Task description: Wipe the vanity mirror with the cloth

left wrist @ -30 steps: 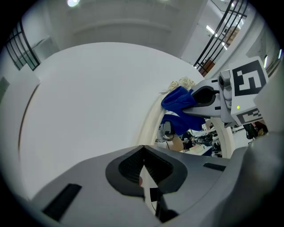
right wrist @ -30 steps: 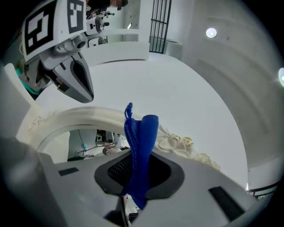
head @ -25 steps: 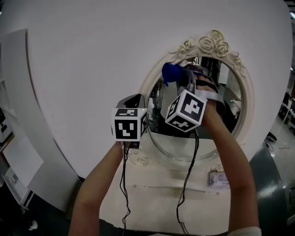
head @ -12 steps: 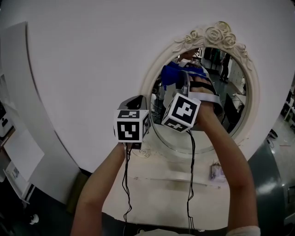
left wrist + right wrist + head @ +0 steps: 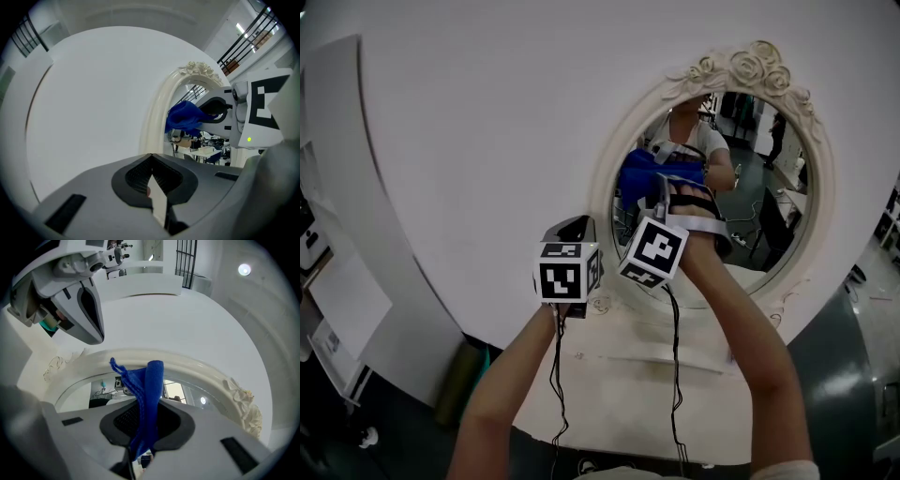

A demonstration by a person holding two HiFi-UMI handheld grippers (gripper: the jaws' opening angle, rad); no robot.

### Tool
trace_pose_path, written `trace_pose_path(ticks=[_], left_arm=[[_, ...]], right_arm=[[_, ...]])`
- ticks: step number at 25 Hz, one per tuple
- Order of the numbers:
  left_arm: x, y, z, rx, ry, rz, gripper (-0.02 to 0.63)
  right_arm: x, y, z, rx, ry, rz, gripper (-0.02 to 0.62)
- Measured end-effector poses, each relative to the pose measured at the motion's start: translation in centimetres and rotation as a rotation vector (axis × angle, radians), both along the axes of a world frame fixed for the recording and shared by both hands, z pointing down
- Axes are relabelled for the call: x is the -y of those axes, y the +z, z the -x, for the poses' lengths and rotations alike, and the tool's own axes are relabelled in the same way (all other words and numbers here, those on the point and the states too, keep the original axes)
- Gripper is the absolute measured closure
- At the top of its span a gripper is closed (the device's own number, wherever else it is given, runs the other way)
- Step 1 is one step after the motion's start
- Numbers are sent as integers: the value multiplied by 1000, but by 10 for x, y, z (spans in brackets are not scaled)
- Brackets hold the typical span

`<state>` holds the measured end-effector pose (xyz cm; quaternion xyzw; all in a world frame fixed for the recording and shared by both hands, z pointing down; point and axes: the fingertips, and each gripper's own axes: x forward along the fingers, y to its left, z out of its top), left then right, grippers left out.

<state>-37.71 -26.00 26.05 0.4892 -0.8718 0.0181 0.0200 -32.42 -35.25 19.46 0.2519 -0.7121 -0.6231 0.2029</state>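
Left gripper (image 5: 150, 161) reads to me as closed, jaws together with nothing between them. It is held just beside the mirror (image 5: 769, 225) at the lower left of its frame (image 5: 605, 187); whether it touches the frame I cannot tell. Further right, the right gripper (image 5: 140, 427) is clamped on the blue cloth (image 5: 147, 390), which bunches at the left part of the glass. From the head view its cube (image 5: 653, 253) and the right hand (image 5: 698, 211) cover the jaws, and cloth-to-glass contact is hard to confirm.

Blue cloth (image 5: 147, 394) soft, woven; mirror frame (image 5: 741, 67) glossy, moulded cream.
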Motion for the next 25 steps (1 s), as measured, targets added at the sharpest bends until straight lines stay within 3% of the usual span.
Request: trace_pose_path(ticks=[25], left_arm=[[-16,146,-14,-188,26,150,595]], right_arm=[[-7,190,6,-222,8,161,522]])
